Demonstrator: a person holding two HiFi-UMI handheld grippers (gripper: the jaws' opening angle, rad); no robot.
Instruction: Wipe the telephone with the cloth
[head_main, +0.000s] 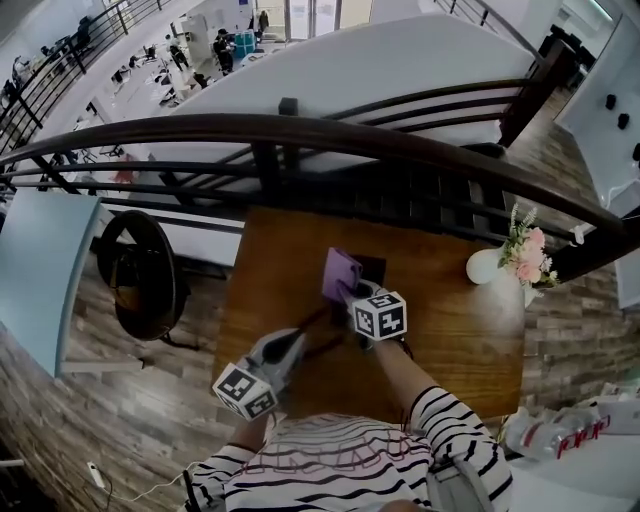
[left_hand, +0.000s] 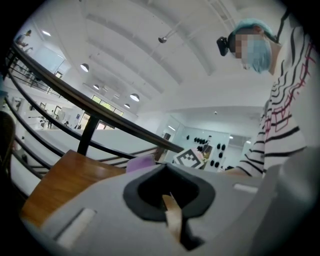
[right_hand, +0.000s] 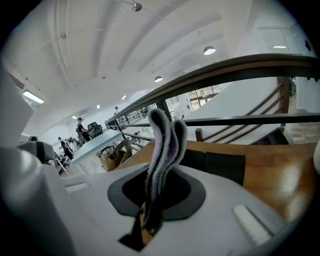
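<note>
The right gripper (right_hand: 148, 220) has its jaws pressed together on a fold of the cloth (right_hand: 164, 145), which stands up from them in grey and lilac layers. In the head view this right gripper (head_main: 362, 300) is held over the middle of the wooden bench (head_main: 455, 345), and the purple cloth (head_main: 340, 272) lies partly over the black telephone (head_main: 373, 266). From the right gripper view the telephone (right_hand: 220, 167) is a low dark block on the bench just behind the cloth.

The left gripper (left_hand: 172, 217) has its jaws closed with nothing between them. It sits nearer the person, to the left of the right one, with its tips pointing toward the telephone; in the head view the left gripper (head_main: 298, 340) is clear of both cloth and telephone.

At the bench's right end stands a white vase (head_main: 485, 266) with pink flowers (head_main: 527, 255). A dark curved railing (head_main: 300, 128) runs behind the bench, and a round black chair (head_main: 140, 275) stands on the floor to its left.
</note>
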